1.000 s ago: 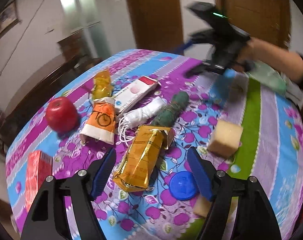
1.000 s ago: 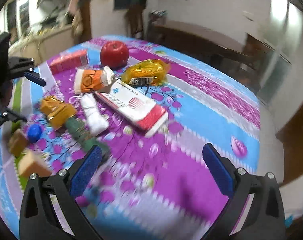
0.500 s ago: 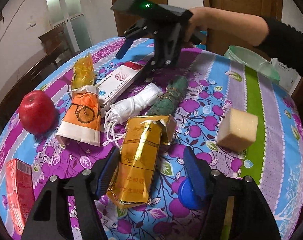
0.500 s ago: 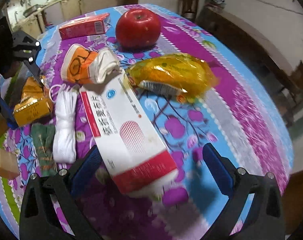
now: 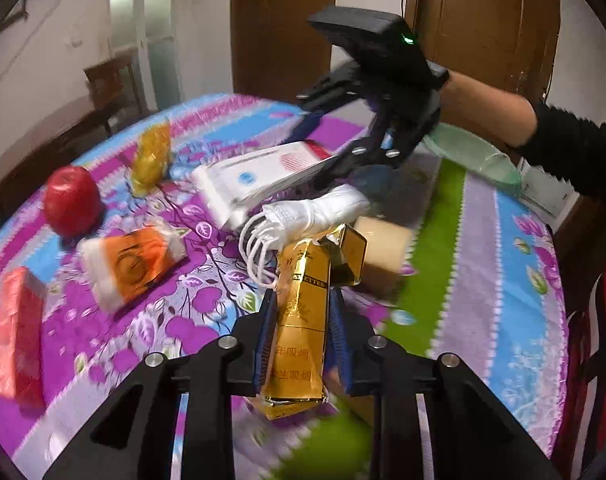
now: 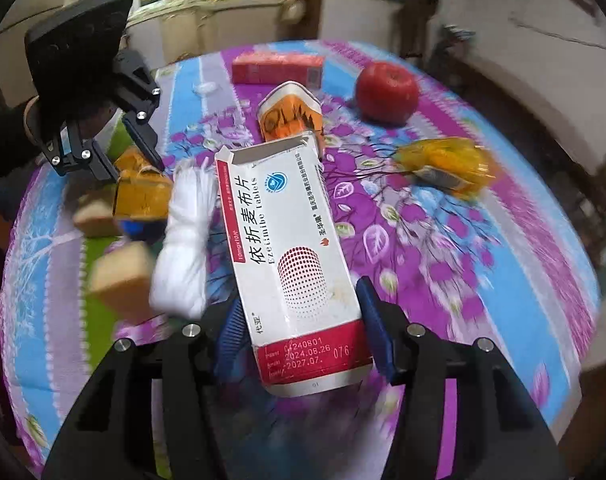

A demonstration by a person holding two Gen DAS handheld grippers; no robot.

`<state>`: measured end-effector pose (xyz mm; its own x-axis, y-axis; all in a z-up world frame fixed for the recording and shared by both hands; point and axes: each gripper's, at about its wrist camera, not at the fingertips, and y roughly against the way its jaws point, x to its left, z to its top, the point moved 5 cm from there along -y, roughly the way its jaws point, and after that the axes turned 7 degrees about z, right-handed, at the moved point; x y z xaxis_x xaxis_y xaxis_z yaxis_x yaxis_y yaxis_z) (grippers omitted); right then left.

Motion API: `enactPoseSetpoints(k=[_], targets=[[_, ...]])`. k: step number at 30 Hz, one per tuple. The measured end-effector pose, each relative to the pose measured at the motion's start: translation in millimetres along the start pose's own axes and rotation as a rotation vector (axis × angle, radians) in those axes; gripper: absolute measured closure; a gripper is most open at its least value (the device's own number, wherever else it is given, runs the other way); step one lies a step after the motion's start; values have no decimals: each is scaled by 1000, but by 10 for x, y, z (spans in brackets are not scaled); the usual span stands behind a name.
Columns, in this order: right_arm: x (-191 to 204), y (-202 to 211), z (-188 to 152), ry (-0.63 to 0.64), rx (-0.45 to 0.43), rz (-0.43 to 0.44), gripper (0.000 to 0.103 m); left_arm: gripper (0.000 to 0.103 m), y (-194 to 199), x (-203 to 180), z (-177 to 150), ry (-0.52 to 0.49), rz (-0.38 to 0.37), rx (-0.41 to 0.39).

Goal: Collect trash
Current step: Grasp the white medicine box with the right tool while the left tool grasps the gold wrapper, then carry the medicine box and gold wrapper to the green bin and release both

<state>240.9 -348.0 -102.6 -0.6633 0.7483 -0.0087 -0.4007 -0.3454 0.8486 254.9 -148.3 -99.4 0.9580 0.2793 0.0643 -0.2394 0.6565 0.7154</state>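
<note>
Gold cigarette packet [image 5: 301,316] sits at the lower centre of the left wrist view, pinched between the blue pads of the left tool [image 5: 299,330], whose jaws have closed onto it from the wide stance they had half a second ago; its bottom edge looks lifted off the floral worktop [image 5: 503,280], though motion blur makes that uncertain. Higher in that frame the right tool [image 5: 335,160] carries the white tablet box [image 5: 263,178] tilted above the white gloves [image 5: 315,212], with the red apple [image 5: 72,201] at the left and a pale green bin [image 5: 473,154] at the upper right edge. Turning to the right wrist view, the tablet box [image 6: 291,256] fills the centre, held at its red end between the narrowed jaws of the right tool [image 6: 301,330], where earlier it lay flat on the cloth between open fingers. Both pieces of trash are therefore in hand, and the likely next step is carrying them to the bin; the yellow wrapper [image 6: 443,166] and orange packet [image 6: 289,116] remain for later.
</note>
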Motion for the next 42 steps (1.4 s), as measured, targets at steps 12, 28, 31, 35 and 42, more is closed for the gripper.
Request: enactPoseSetpoints(k=[12, 28, 31, 35, 42], targets=[[996, 1355, -552, -331, -307, -276, 50, 75, 1159, -399, -18, 59, 150, -182], [1788, 1070, -1257, -732, -502, -344, 51, 75, 886, -1040, 171, 330, 463, -133], [1809, 1095, -1312, -768, -536, -350, 51, 75, 724, -1156, 256, 355, 524, -119], [1828, 1222, -1313, -753, -549, -433, 51, 75, 610, -1252, 412, 377, 603, -128], [1828, 1691, -1454, -756, -603, -583, 51, 75, 501, -1400, 697, 370, 619, -147]])
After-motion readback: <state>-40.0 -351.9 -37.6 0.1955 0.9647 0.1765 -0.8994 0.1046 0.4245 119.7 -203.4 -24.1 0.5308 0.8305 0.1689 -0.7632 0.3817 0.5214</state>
